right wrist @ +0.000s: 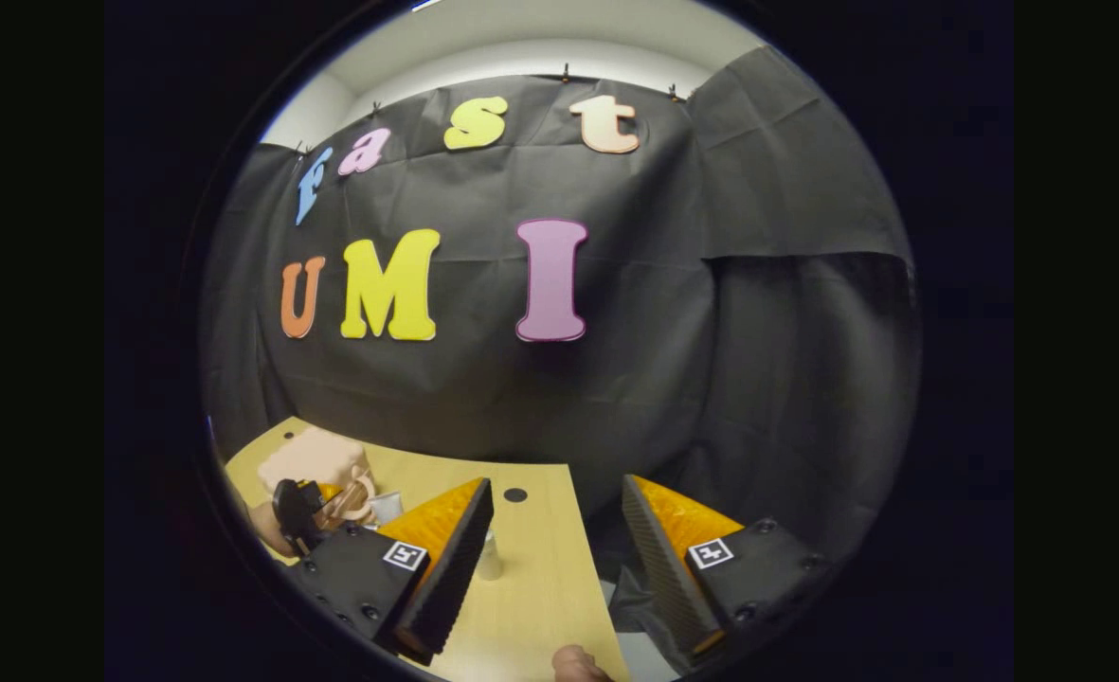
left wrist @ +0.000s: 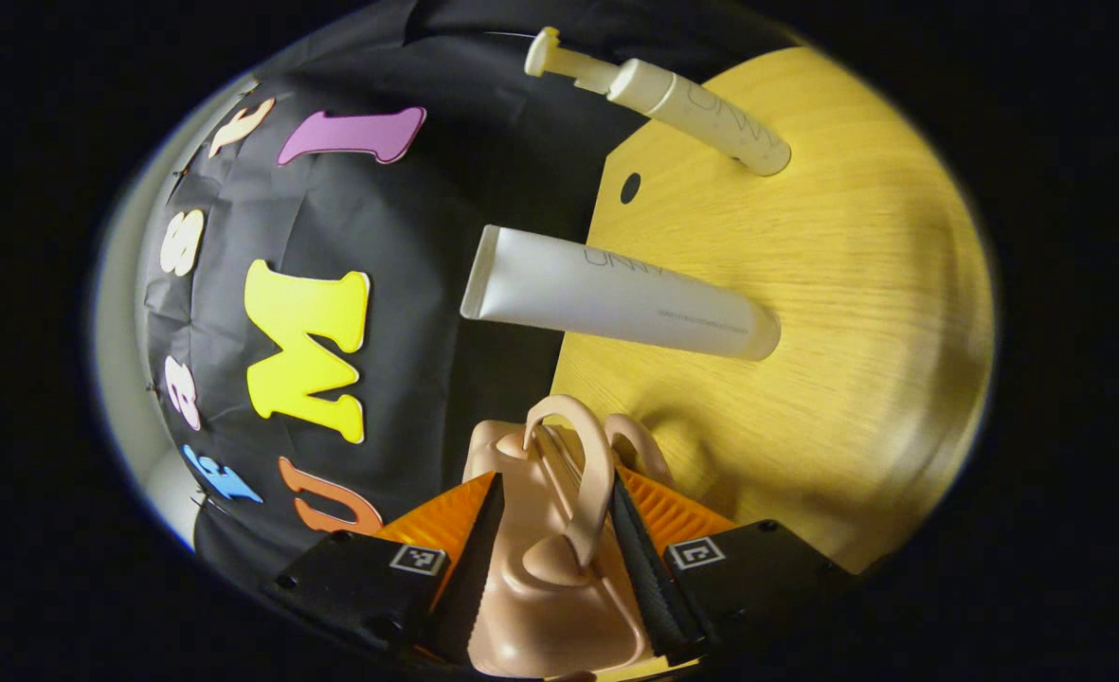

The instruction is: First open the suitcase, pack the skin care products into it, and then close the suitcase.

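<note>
Suitcase [left wrist: 550, 568] unpacked, handle clamped in left hand-held gripper [left wrist: 554, 554]; tube [left wrist: 616, 303], pump bottle [left wrist: 692, 104] on surface [left wrist: 853, 332] at 12 o'clock; right hand-held gripper [right wrist: 559, 559] released.

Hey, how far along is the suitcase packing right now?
Early on. Nothing looks packed: the white tube and the pump bottle still stand on the wooden table. In hand: the left hand-held gripper has its fingers either side of the pink suitcase at its handle. The right hand-held gripper hangs open. Left: packing both products and closing.
</note>
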